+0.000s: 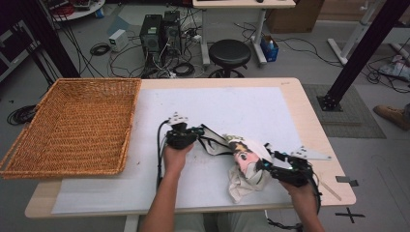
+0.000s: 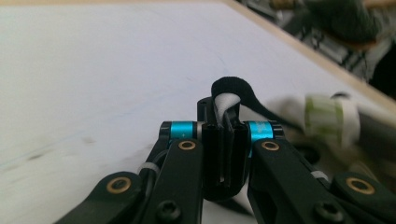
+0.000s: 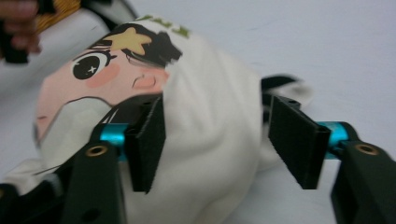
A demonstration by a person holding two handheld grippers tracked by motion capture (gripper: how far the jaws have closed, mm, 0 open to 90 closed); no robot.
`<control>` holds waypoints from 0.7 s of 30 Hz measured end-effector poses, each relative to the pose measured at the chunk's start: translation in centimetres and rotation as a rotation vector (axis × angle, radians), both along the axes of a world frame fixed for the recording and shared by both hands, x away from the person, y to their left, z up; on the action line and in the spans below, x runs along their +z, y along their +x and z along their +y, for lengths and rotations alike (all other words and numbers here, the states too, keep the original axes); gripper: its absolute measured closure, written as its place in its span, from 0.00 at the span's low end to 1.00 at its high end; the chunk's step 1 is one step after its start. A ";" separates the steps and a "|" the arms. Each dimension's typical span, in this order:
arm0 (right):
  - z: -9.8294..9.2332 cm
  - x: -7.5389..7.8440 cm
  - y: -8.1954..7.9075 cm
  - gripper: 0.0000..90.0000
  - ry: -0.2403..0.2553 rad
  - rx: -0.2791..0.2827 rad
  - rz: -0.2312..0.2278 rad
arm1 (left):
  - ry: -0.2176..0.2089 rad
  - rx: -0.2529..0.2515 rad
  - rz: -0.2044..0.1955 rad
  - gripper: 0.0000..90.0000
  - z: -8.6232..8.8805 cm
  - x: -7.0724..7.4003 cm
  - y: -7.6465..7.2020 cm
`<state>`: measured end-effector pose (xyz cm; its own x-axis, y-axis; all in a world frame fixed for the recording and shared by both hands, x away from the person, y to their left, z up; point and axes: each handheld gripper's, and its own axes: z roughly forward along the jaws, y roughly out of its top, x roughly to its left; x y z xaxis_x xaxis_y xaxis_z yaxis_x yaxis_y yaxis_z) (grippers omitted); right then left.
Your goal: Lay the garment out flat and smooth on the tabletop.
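A white garment with a cartoon face print and black trim lies crumpled on the white sheet near the table's front. My left gripper is at the garment's left end. In the left gripper view its jaws are shut on a fold of white fabric with a black edge. My right gripper is at the garment's right end. In the right gripper view it stands open around a bunched white part of the garment, with its right pad apart from the cloth.
A large wicker basket sits at the table's left, partly over the edge. The white sheet covers most of the wooden table. Behind the table a black stool, computer cases and cables stand on the floor.
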<state>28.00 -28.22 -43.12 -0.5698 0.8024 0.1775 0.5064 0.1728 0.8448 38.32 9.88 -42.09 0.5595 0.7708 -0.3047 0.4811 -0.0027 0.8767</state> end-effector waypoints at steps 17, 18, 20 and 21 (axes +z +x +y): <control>-0.5 1.9 1.4 0.59 0.070 0.058 0.018 | -0.025 0.138 -0.035 0.97 3.0 0.5 1.0; -0.2 2.0 2.3 0.57 0.076 0.051 0.024 | -0.024 0.134 -0.043 0.97 2.9 0.6 1.0; 1.5 2.4 3.7 0.57 0.051 0.085 0.033 | -0.028 0.131 -0.055 0.97 2.6 0.7 1.1; 2.9 2.3 4.3 0.57 0.030 0.126 0.039 | -0.026 0.132 -0.058 0.97 2.6 0.7 1.0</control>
<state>32.31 -25.36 -40.78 -0.6580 0.7189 0.2241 0.5150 0.2124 0.8305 39.35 12.44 -41.37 0.4711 0.8312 -0.2954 0.4240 0.0803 0.9021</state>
